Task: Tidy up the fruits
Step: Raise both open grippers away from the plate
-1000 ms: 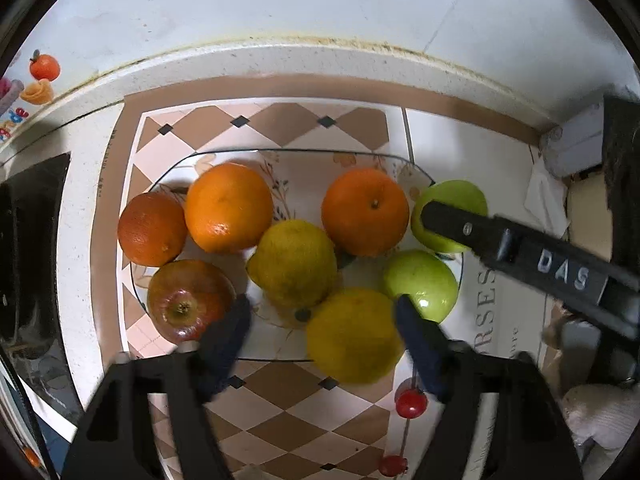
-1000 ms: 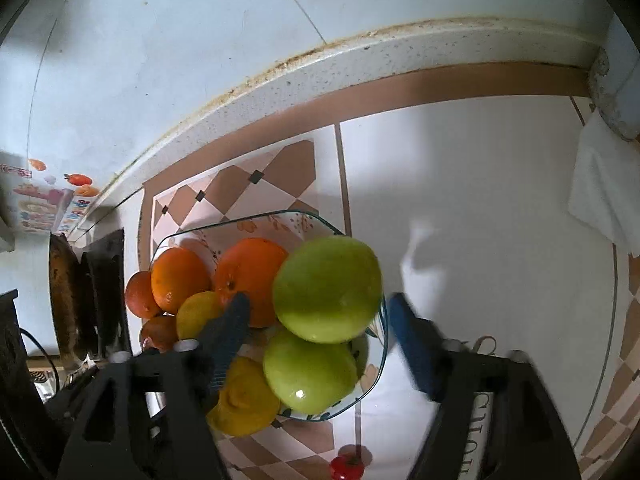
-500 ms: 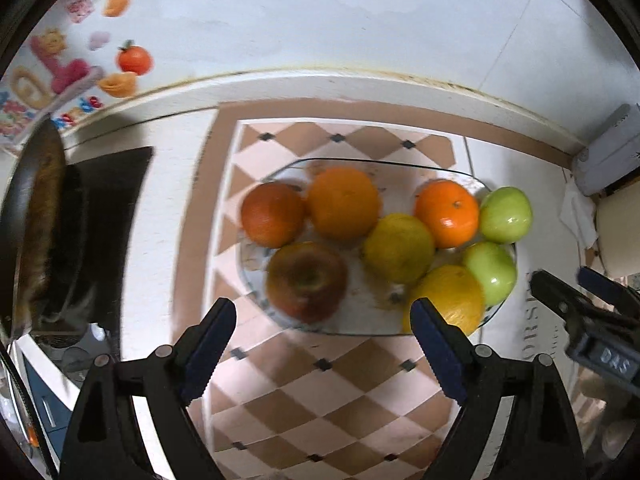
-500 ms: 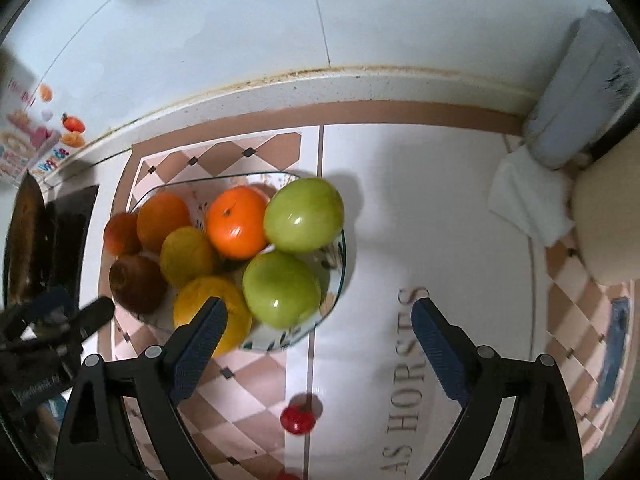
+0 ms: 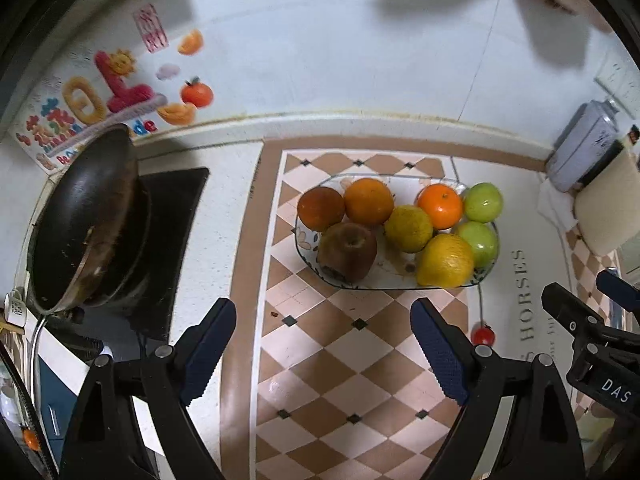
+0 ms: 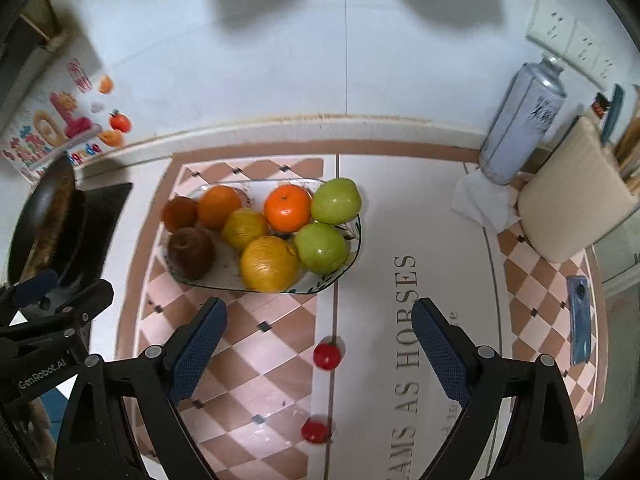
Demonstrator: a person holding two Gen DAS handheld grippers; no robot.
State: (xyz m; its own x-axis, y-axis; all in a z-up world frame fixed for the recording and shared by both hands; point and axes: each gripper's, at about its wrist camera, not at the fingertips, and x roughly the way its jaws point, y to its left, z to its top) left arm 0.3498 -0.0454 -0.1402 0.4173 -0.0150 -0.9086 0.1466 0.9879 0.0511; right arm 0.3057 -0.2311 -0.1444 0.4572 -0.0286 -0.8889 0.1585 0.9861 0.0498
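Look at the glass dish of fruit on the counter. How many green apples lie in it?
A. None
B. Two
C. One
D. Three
B: two green apples sit side by side at the right end of the glass dish, the far green apple and the near green apple; every other fruit in it is orange, yellow or dark red.
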